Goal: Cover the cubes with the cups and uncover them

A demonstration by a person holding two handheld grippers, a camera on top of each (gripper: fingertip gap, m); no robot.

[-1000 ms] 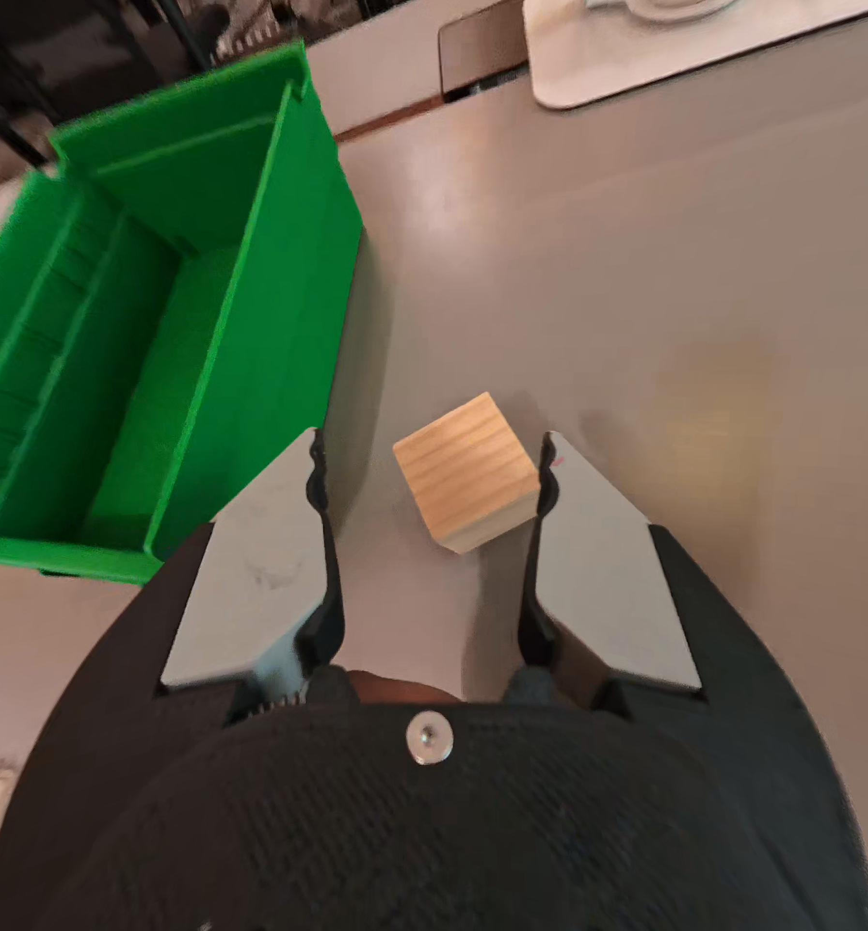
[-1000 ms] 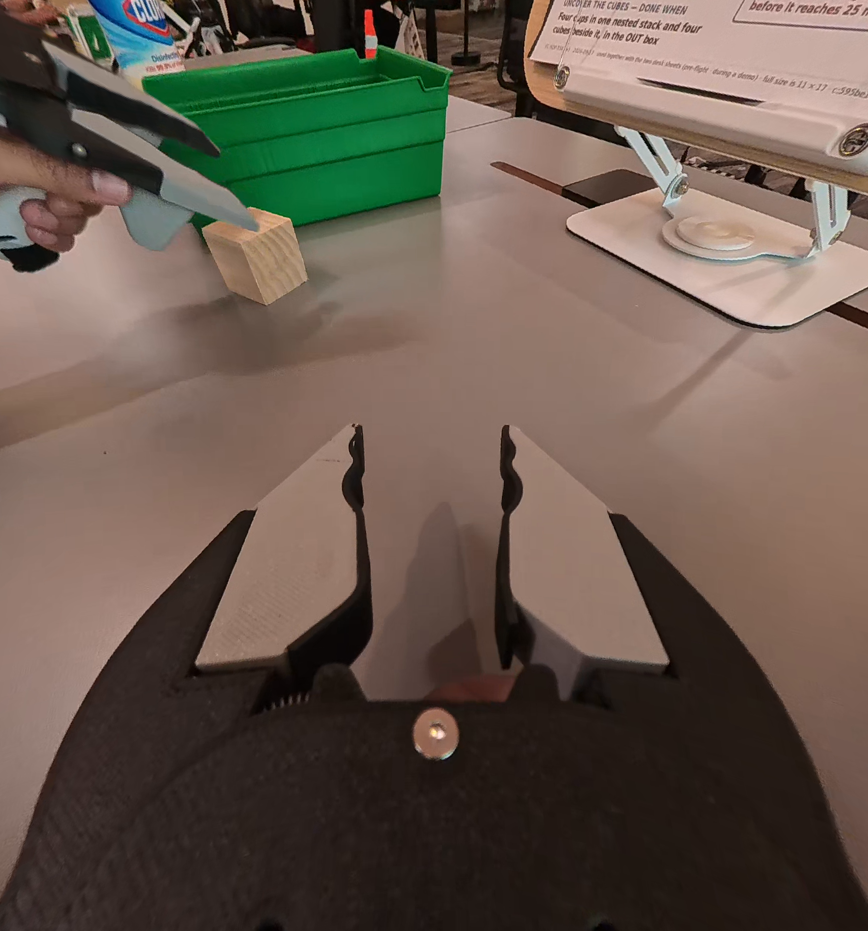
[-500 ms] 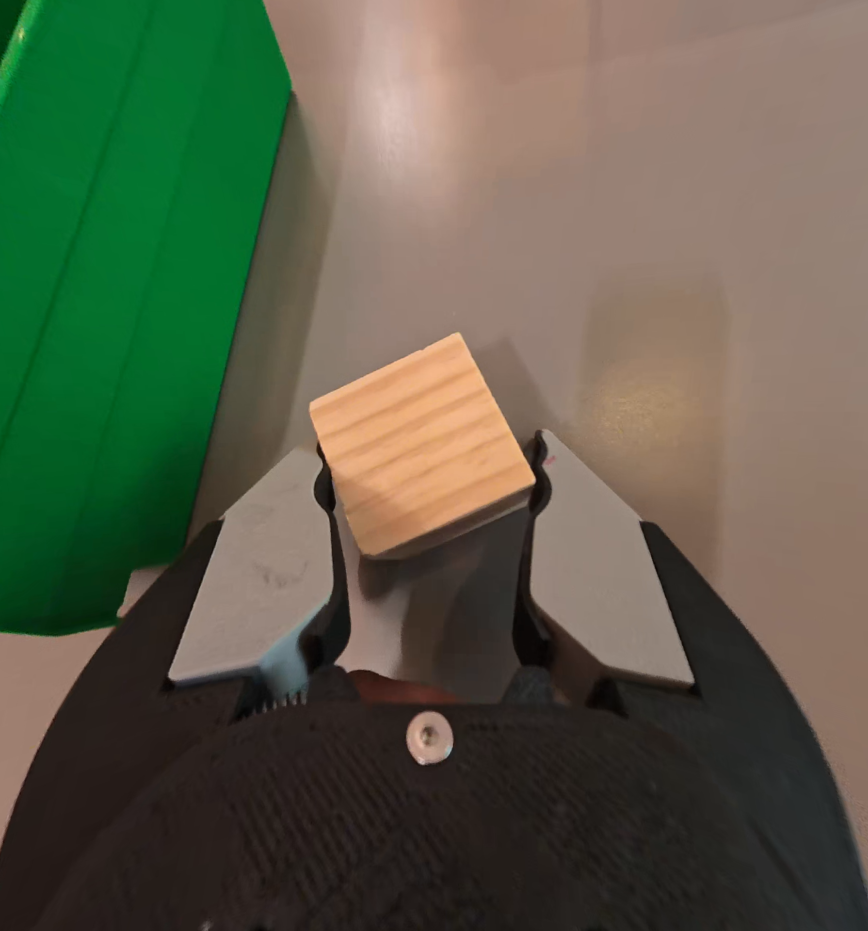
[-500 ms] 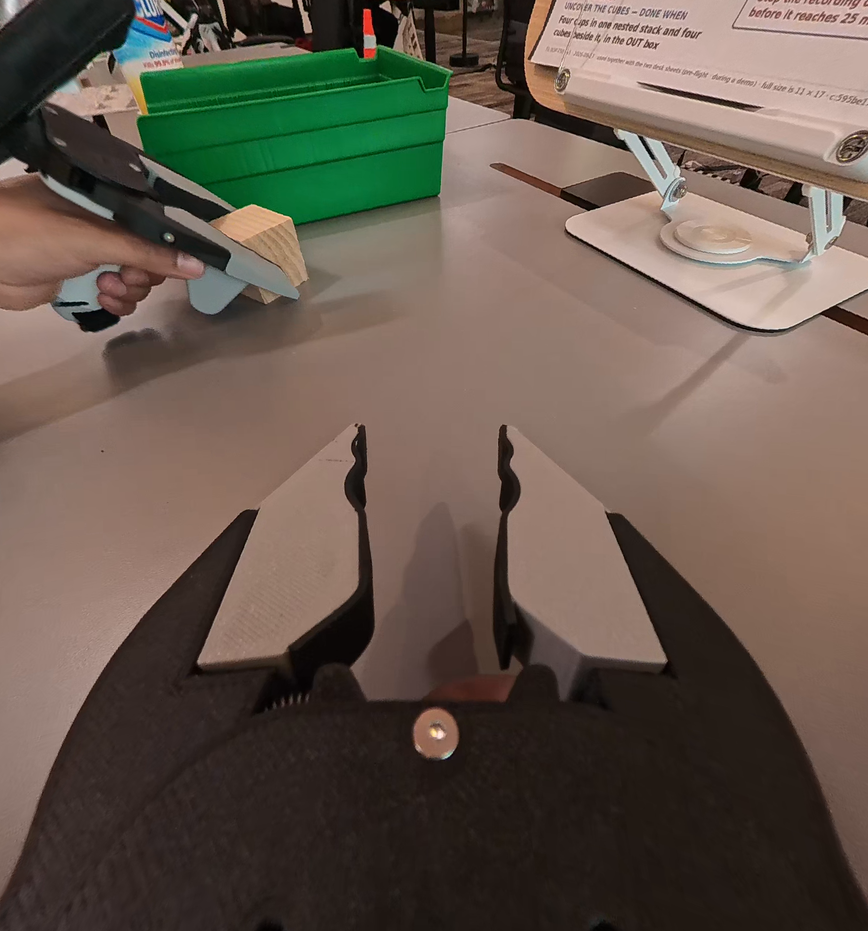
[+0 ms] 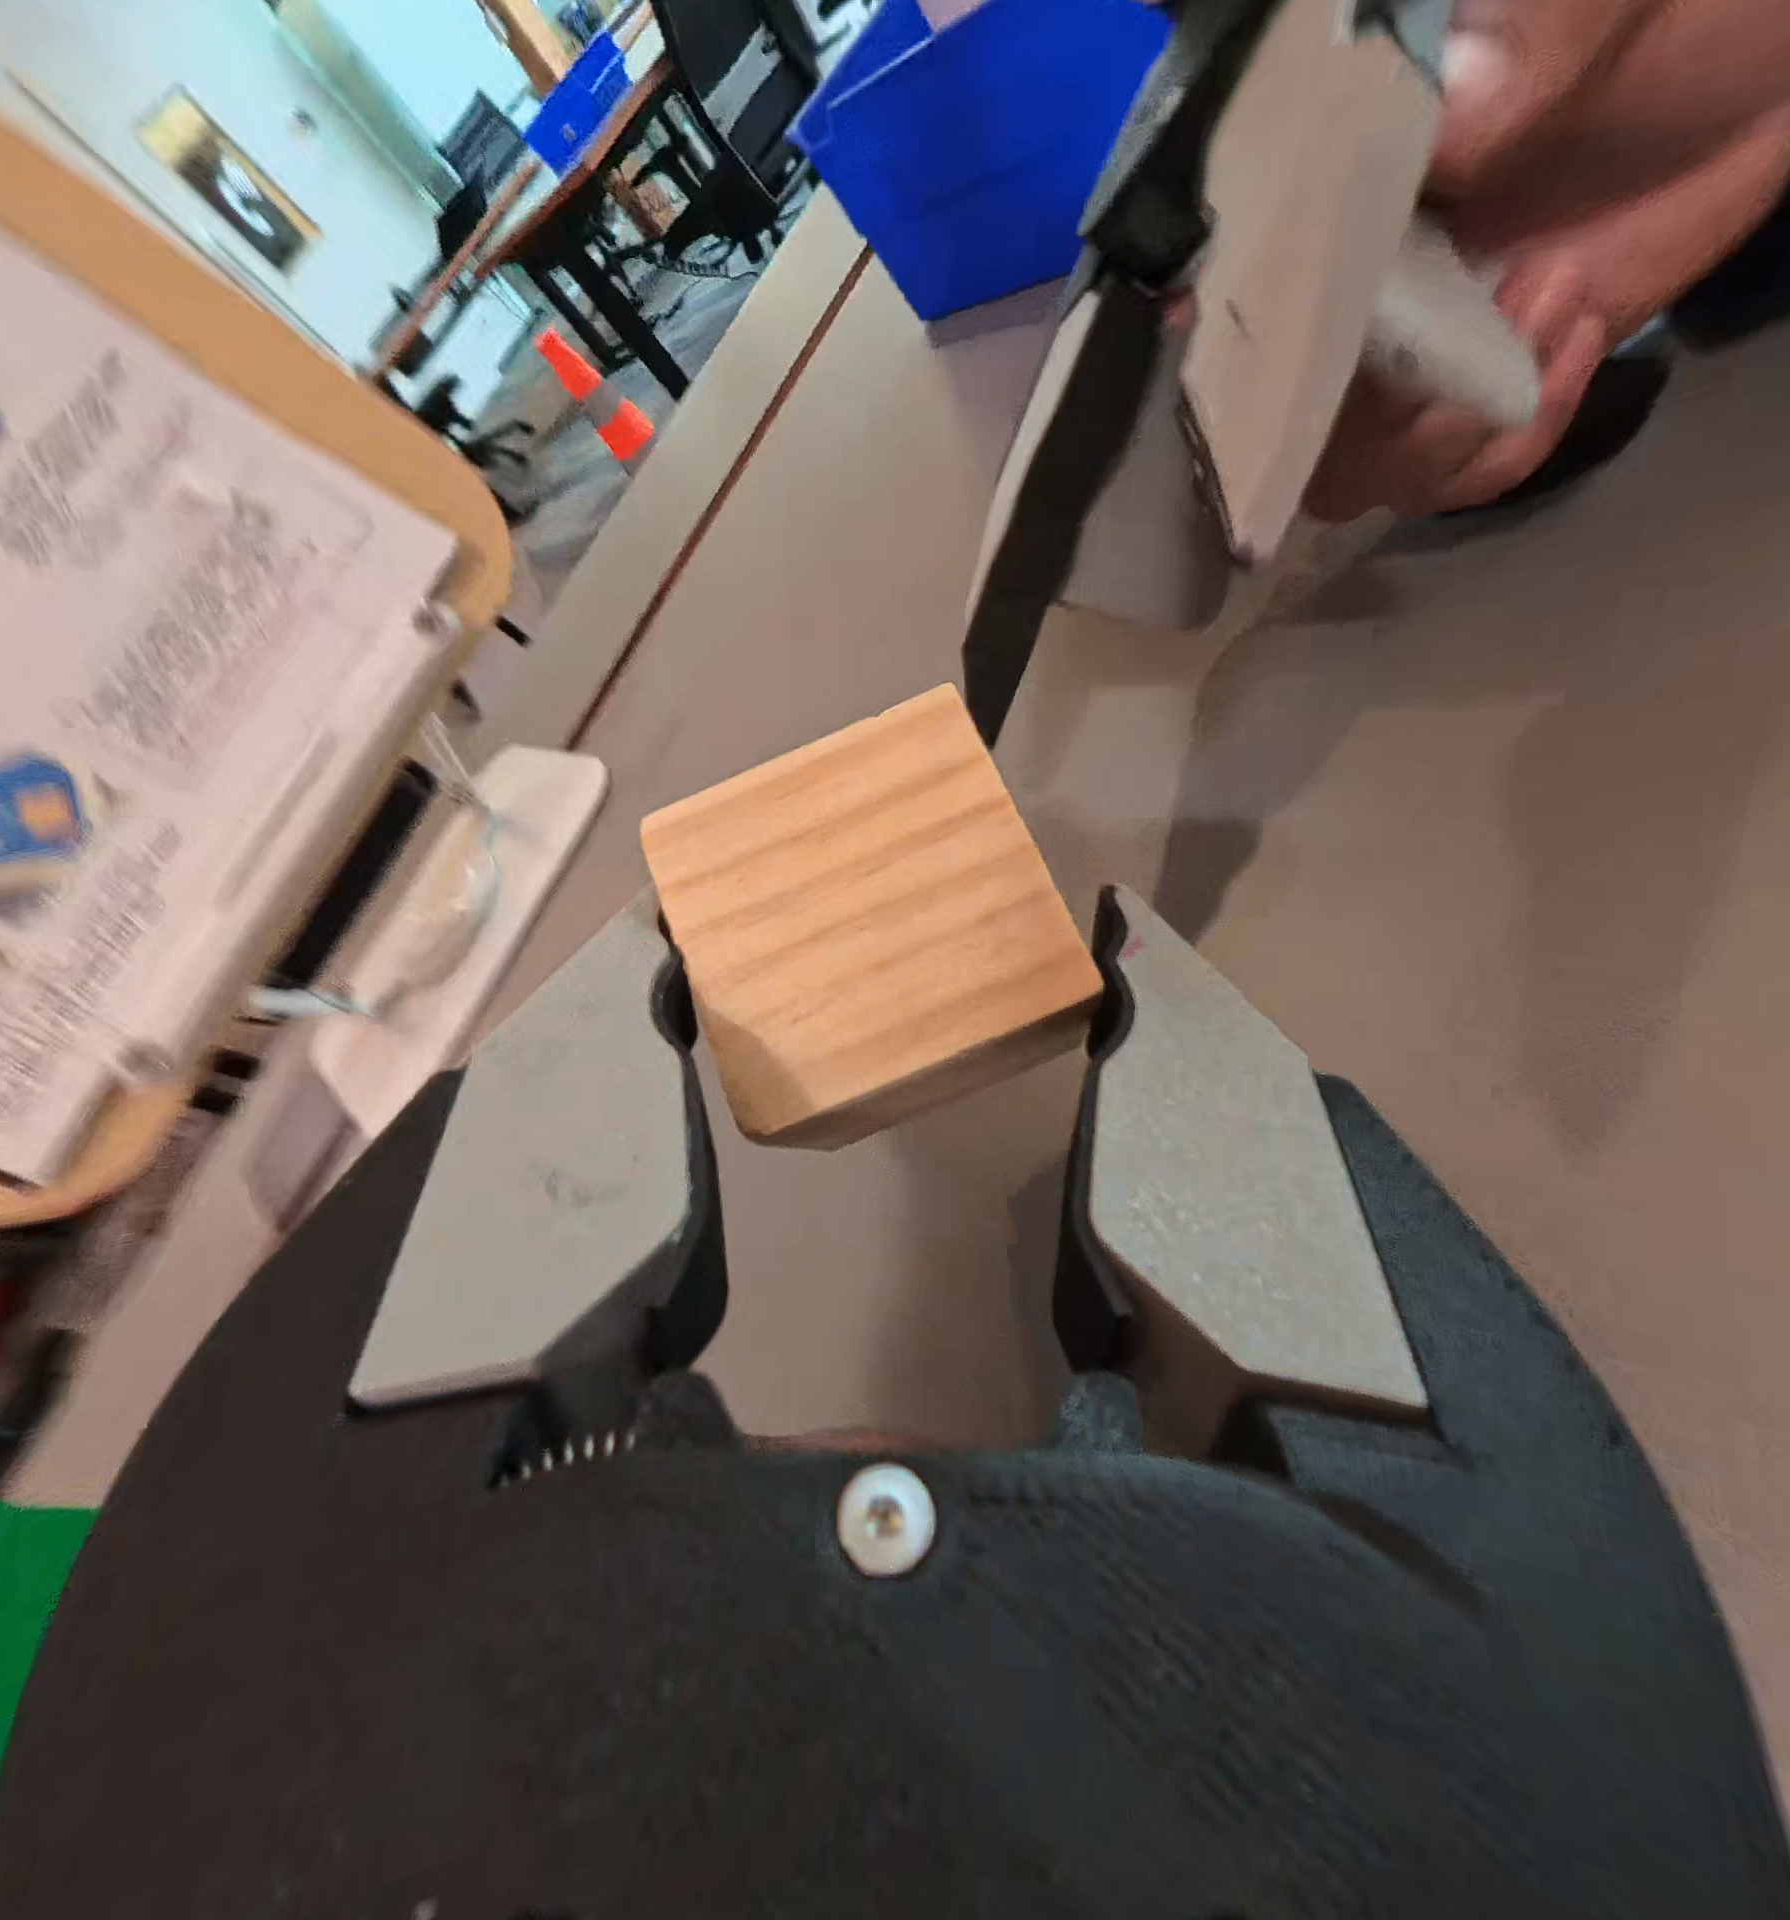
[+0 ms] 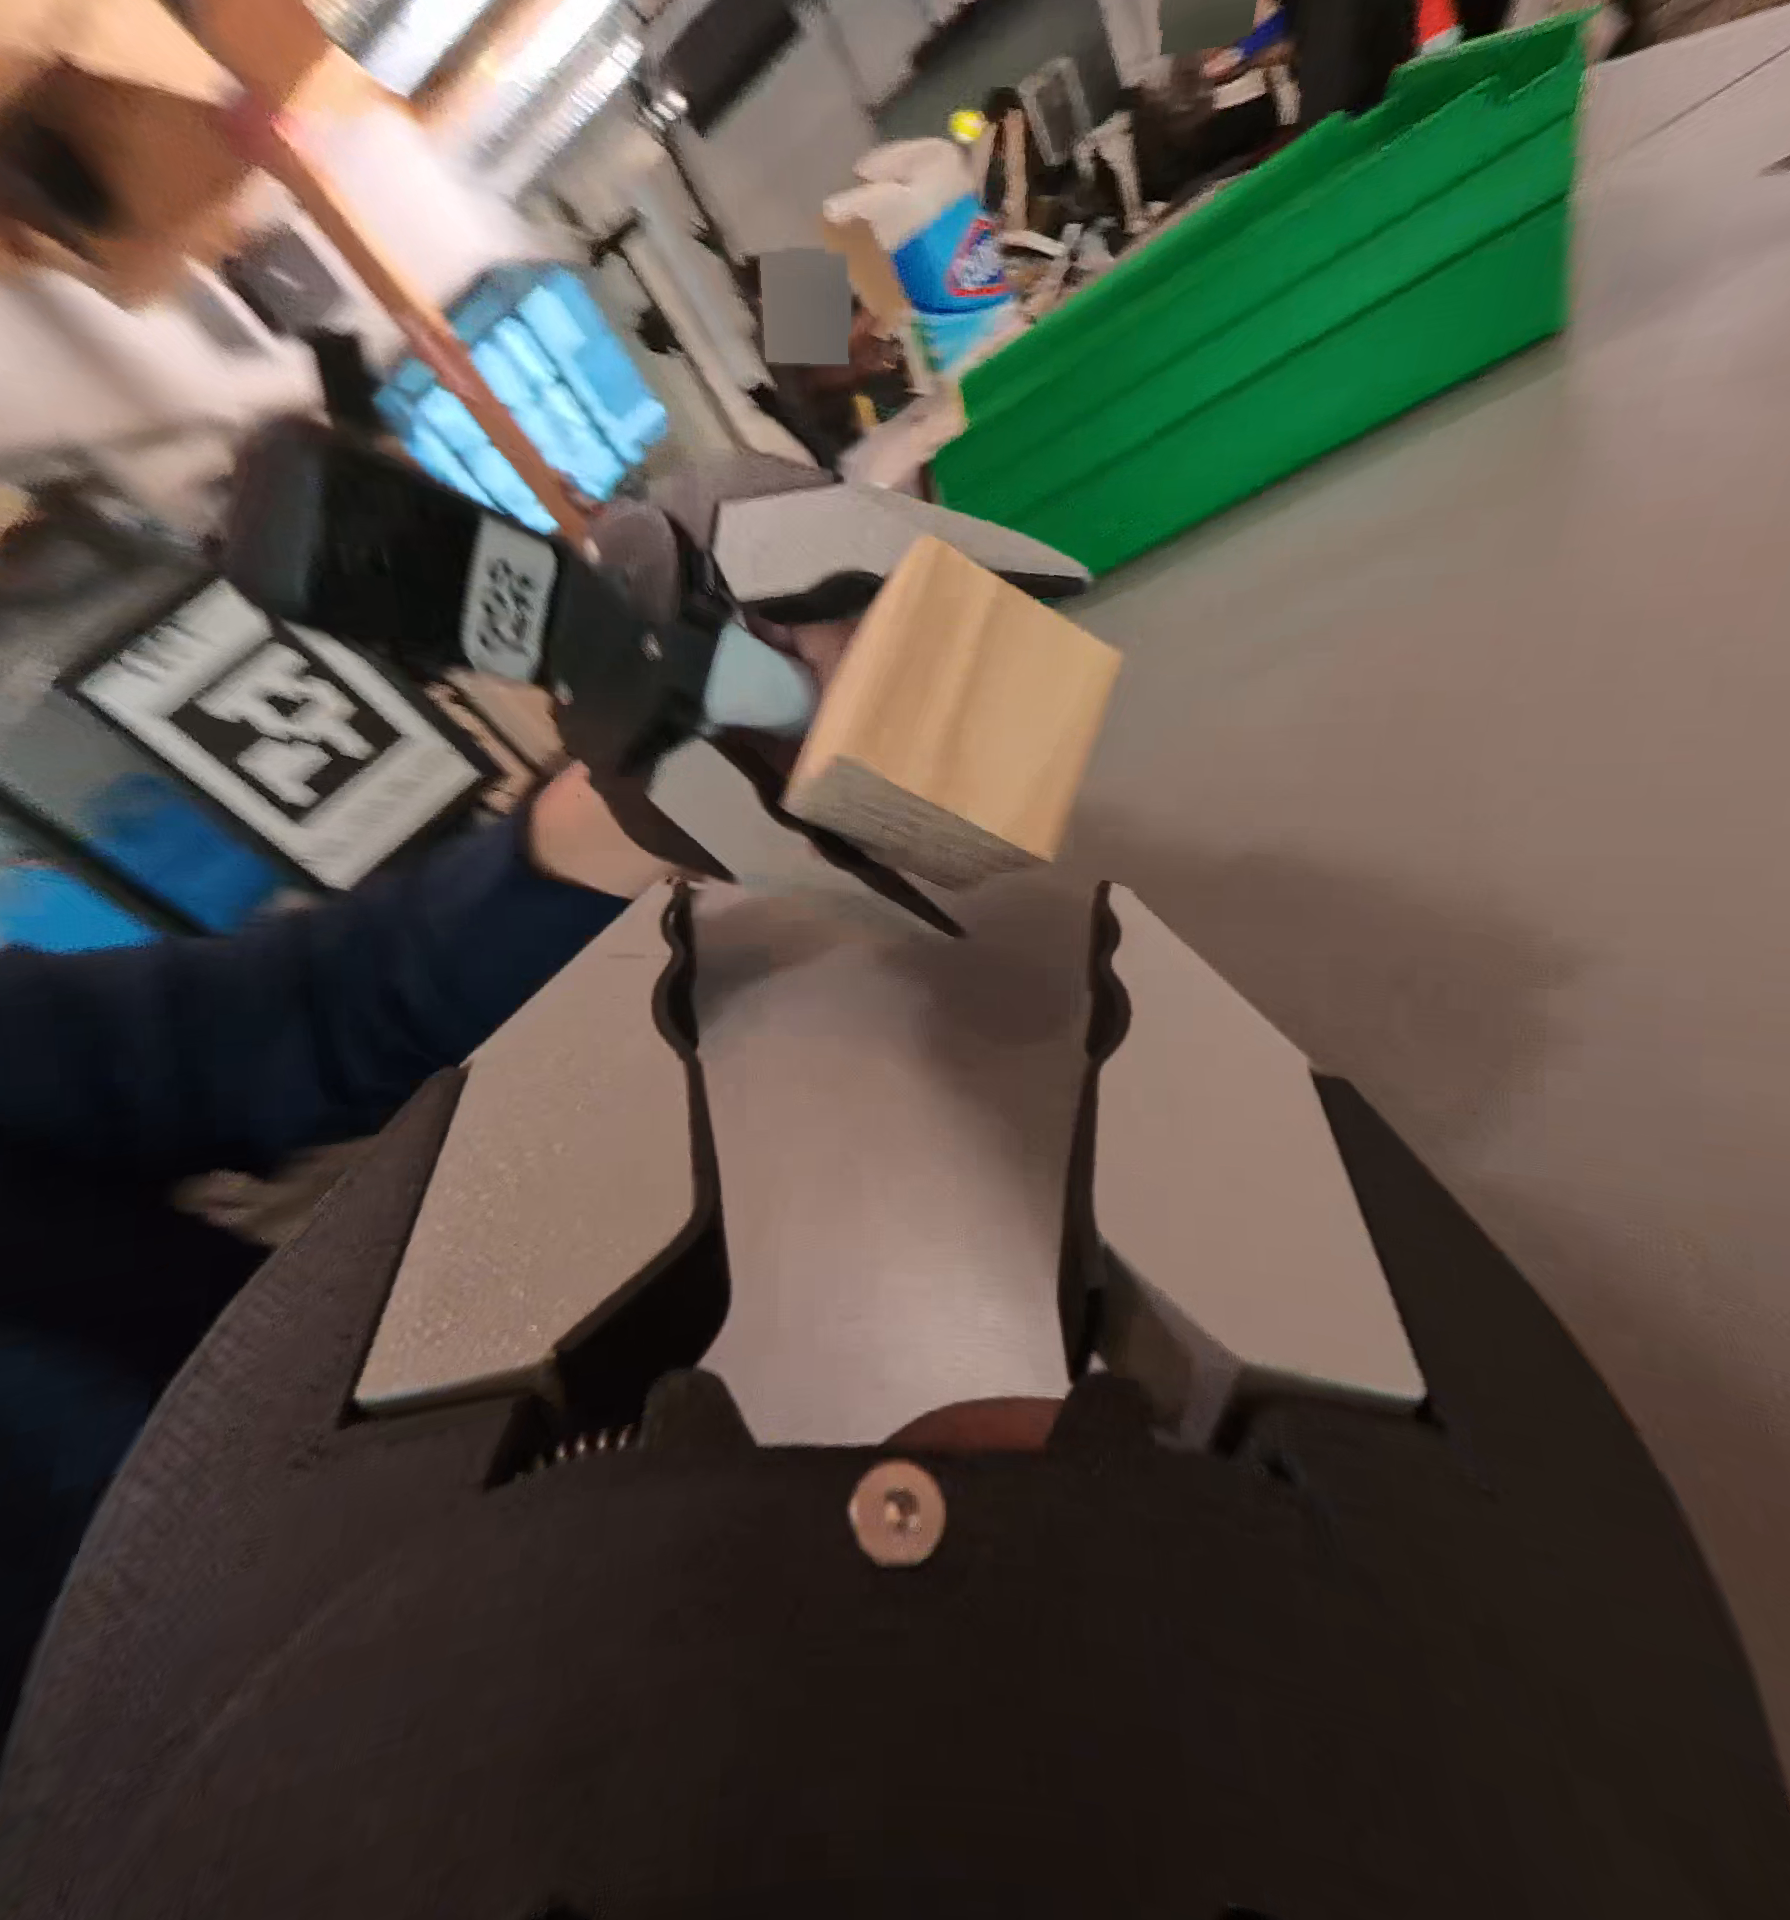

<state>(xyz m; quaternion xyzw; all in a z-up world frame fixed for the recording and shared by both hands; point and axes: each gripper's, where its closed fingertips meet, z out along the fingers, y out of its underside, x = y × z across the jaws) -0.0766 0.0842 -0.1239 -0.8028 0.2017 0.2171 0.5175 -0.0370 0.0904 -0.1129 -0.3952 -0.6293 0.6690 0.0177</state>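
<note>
Broadly, the grey desk [image 6: 1493,831] fills both views, with a long green plastic bin [image 6: 1286,343] standing on it beyond the left hand-held gripper. A blue plastic bin [image 5: 974,156] sits at the desk's far side in the left wrist view, and a white sheet on a wooden board stand [image 5: 143,675] rises to the left of that view, blurred.

The left hand-held gripper [image 5: 886,977] is spread wide and clamped on a pale wooden cube with visible grain lines [image 5: 870,914]; both fingertips press its opposite sides. In the right wrist view the cube [image 6: 958,717] hangs clear above the desk in that grasp, tilted, one corner edge pointing down toward the surface and a shadow beneath it. As a cube it has no long axis; its grain runs across the gap between the two fingers.

The right hand-held gripper [image 6: 891,966] stands wide apart with only bare desk between its fingers, holding nothing, its tips close to the lifted cube but not touching it. A person's hand [image 5: 1597,260] grips its handle.
</note>
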